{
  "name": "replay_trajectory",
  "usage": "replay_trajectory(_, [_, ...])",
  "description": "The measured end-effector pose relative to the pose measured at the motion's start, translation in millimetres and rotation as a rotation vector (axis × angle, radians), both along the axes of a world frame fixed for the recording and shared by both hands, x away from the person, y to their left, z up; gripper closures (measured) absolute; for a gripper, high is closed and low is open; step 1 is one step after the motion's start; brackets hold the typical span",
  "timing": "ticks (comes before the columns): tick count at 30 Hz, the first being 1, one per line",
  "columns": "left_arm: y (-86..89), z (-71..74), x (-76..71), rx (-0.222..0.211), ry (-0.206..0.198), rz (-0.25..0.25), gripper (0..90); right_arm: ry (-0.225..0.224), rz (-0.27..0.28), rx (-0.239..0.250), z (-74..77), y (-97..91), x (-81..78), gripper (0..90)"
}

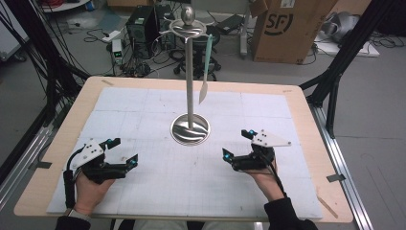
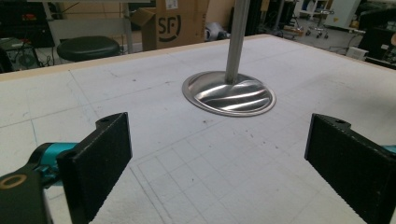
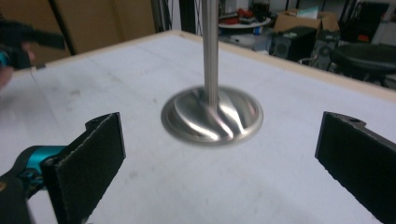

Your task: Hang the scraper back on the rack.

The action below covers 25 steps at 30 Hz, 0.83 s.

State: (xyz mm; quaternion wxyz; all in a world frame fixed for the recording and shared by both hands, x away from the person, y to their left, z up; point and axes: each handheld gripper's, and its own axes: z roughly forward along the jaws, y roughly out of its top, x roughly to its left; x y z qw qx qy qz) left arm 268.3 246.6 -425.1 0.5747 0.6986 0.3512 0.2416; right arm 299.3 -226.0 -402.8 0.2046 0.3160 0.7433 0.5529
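A steel stand rises from a round base [image 1: 190, 129] in the middle of the white mat. A pale green-handled utensil [image 1: 206, 72] hangs from a hook at its top, blade down. My left gripper [image 1: 125, 151] rests low on the mat at the front left, its jaws wide apart with nothing between them. My right gripper [image 1: 236, 143] sits at the front right, jaws also spread and empty. Both point towards the base, which lies ahead in the left gripper view [image 2: 229, 93] and, blurred, in the right gripper view [image 3: 212, 116]. Bare mat shows between the black pads [image 2: 100, 158] [image 3: 88, 158].
The white gridded mat [image 1: 143, 105] covers most of the wooden table [image 1: 76, 105]. Behind the table stand a cardboard box [image 1: 287, 28], a computer tower [image 1: 141, 24] and a stool among floor cables. A black frame post [image 1: 335, 76] leans at the right.
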Motion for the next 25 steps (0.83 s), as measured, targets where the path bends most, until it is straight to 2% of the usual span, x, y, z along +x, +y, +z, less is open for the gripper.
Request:
replay_trajectory(2, [0.1,-0.1,0.1,0.000,0.000,0.000,7.9,0.017,-0.013,-0.018,-9.0,-6.8,-3.9,0.5])
replay_trajectory(4, [0.1,-0.1,0.2,0.001,0.000,0.001,7.9,0.015,-0.038,-0.011,-14.0,-15.3,-7.4,0.5])
replay_trajectory(13, [0.2,0.1,0.1,-0.002,-0.003,-0.001,7.9,0.010,-0.113,0.025,-20.4,-54.6,-24.0,0.5])
replay_trajectory(14, [0.1,-0.1,0.3,-0.002,-0.003,-0.002,7.9,0.024,-0.126,0.027,-21.7,-58.5,-25.4,0.5])
replay_trajectory(16, [-0.1,-0.1,0.5,-0.005,-0.003,0.000,7.9,0.042,-0.144,0.039,-23.8,-65.8,-27.6,0.5])
replay_trajectory(22, [-0.3,-0.1,0.5,-0.008,-0.005,-0.002,7.9,0.022,-0.203,0.093,-26.9,-86.6,-31.7,0.5])
replay_trajectory(25, [-0.8,0.0,0.8,-0.009,-0.007,-0.001,7.9,0.027,-0.218,0.120,-29.7,-89.4,-30.6,0.5])
